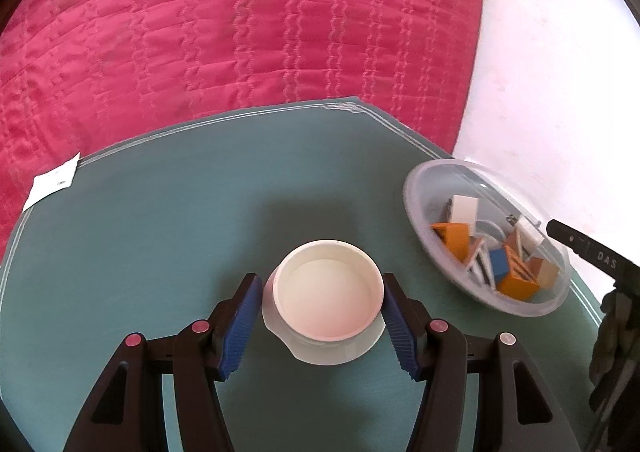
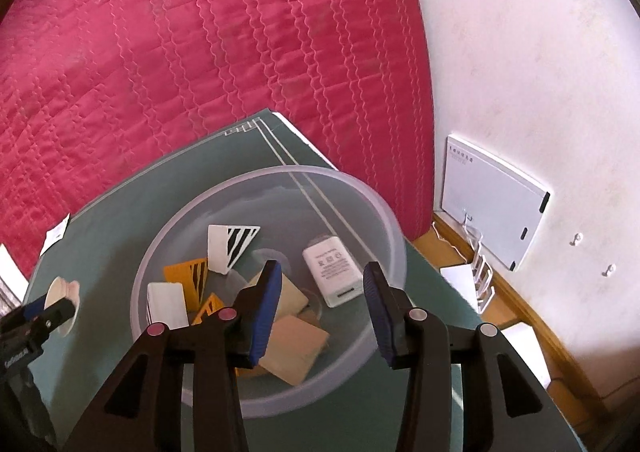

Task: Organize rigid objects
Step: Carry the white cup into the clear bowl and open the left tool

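My left gripper (image 1: 320,292) is shut on a round white cup (image 1: 328,292); its blue pads sit on either side of the rim, over the teal mat (image 1: 160,232). The cup's inside looks bare. A clear plastic bowl (image 1: 420,188) stands at the mat's right side and holds several blocks, orange (image 1: 456,238), blue, white and plain wood. In the right wrist view my right gripper (image 2: 322,272) hangs open just above this bowl (image 2: 280,172) with nothing between its pads. A white charger plug (image 2: 330,272) lies in the bowl below it, beside wooden blocks (image 2: 298,348) and striped wedges (image 2: 232,248).
A pink quilted bedspread (image 1: 240,32) lies behind the mat. A white paper tag (image 1: 52,184) sits at the mat's left corner. To the right are a white wall (image 2: 520,52) with a flat white panel (image 2: 492,204), and a wooden floor (image 2: 520,316) with papers.
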`<state>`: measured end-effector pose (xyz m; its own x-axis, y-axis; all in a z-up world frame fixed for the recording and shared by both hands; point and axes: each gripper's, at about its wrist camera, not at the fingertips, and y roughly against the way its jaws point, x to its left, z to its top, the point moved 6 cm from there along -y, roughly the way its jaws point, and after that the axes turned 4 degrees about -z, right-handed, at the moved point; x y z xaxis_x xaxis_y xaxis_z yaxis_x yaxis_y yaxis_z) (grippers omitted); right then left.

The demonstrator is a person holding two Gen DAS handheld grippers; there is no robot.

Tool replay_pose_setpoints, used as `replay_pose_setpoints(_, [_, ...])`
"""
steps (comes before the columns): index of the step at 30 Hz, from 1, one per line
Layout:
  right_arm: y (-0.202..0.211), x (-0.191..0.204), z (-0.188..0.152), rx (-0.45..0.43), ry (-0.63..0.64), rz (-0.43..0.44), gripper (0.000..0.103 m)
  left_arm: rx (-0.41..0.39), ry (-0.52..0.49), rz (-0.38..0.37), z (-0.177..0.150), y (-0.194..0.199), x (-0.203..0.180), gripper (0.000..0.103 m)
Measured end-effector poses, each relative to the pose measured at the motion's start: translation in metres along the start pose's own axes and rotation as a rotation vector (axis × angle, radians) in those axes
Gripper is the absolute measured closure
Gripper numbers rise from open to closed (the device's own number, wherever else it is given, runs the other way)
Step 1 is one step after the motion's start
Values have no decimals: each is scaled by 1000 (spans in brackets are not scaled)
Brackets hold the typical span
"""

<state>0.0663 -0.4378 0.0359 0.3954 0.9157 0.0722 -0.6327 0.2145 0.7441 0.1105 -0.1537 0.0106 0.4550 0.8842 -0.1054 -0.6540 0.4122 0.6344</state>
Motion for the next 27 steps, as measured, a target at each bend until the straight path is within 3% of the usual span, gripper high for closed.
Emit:
replay_pose_setpoints(13, [21,-19,-10,-70,14,0,57,8,-99,-38,34,-22,-74,40])
replay_pose_setpoints(19, [24,-32,-9,-79,-32,16,51,30,-132,-50,45,-40,-100,40])
replay_pose_setpoints(27, [20,-41,-12,-67,-60,37,50,74,-180,-62,53,-70,-131,40])
